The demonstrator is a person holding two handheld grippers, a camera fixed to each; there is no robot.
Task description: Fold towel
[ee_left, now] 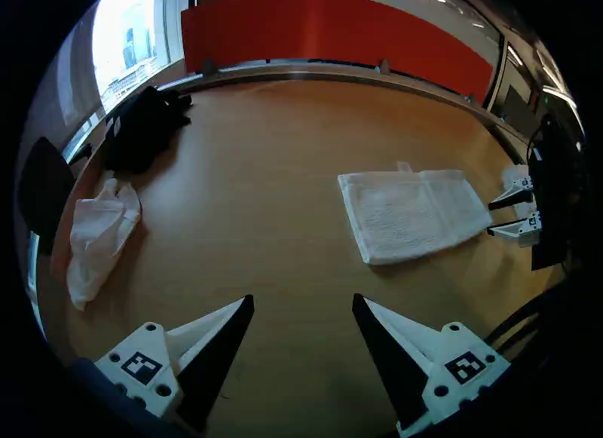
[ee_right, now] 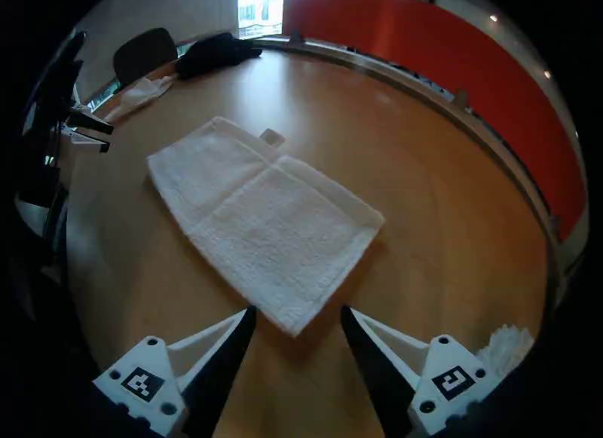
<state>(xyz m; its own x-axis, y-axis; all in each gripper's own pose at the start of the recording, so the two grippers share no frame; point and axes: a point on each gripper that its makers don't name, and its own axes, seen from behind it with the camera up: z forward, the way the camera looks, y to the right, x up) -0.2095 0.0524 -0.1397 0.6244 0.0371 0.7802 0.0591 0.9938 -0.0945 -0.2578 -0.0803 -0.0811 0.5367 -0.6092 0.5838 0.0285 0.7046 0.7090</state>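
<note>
Readable text, numbers or brands: none. Square black-and-white code markers (ee_left: pixel 142 365) sit on the finger bases of the left gripper (ee_left: pixel 301 310) and the right gripper (ee_right: pixel 298 317), without letters. The small tag (ee_right: pixel 271 137) on the towel (ee_right: pixel 264 219) is too small to read.

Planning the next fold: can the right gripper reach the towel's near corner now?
Probably yes. The right gripper is open, and the towel has its near corner lying flat on the table just ahead of it, with nothing between them.
</note>
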